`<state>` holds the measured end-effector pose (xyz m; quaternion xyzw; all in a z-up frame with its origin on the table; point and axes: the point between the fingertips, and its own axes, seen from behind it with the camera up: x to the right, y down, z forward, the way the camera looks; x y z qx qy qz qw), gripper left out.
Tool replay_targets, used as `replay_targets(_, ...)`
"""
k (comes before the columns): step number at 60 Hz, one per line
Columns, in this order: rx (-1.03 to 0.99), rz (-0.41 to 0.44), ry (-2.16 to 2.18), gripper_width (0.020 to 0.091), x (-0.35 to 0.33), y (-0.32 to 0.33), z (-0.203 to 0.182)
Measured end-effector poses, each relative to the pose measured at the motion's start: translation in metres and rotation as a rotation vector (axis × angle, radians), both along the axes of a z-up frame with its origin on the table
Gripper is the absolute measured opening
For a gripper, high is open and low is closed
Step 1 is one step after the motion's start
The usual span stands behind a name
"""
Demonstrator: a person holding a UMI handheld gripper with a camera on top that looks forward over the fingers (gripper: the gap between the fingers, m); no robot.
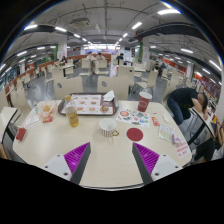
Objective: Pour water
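Gripper (109, 158) fingers spread wide, holding nothing, over a pale table (100, 160). Just ahead sit a white cup (108, 128) and red lid (135, 133); contents and labels too small to tell.

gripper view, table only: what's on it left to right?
Orange cup → yellow bottle → white cup → red coaster → red cup. The gripper is open and holds nothing; both fingers sit short of the white cup.
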<state>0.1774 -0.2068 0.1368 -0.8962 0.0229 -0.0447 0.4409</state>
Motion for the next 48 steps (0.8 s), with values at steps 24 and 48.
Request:
replay_targets(24, -0.04, 0.001, -0.001, 0.0848, -0.091, 0.014, -0.017)
replay_targets(48, 0.158, 0.052, 0.095, 0.085, -0.21, 0.176, -0.048)
